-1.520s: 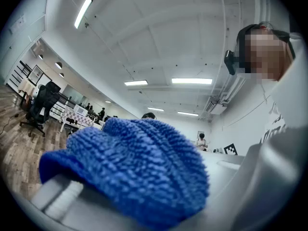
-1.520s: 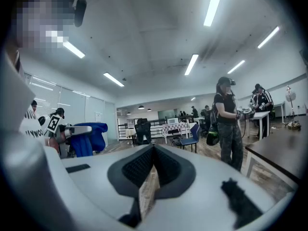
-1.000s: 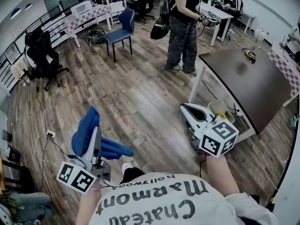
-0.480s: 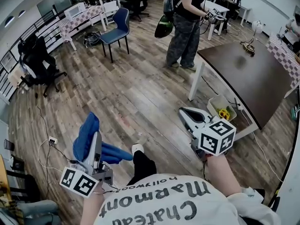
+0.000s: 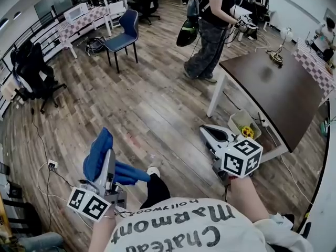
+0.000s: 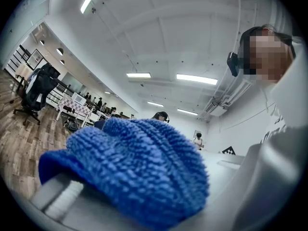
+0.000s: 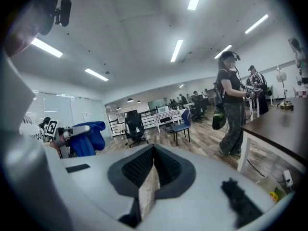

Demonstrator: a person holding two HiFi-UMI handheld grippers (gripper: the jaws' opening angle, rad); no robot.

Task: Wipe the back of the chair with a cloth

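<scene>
Far up at eleven o'clock, the blue chair stands well apart from me, its back untouched. That's the target, and we're not there yet.

What's just changed: the wooden floor is sliding under me. My shoe now pokes out ahead at six o'clock, where a second ago it was tucked further back. So I'm walking, folks, closing in!

The dark tabletop at two o'clock has drawn nearer on my right. The standing person at one o'clock has shifted a step. The chair has drifted a touch leftward in my head view, so I reckon I'll have to steer toward eleven to reach it and keep wide of that person.

My left claw is clamped on the blue cloth, same hold as before. The left gripper view is filled with its fluffy bulk, bunched up over the jaws and ready to wipe.

My right claw rides along at four o'clock, its jaws pressed narrow with nothing between them.

By my judgement the task is still in the approach, and no wiping can begin until the cloth reaches that backrest.
</scene>
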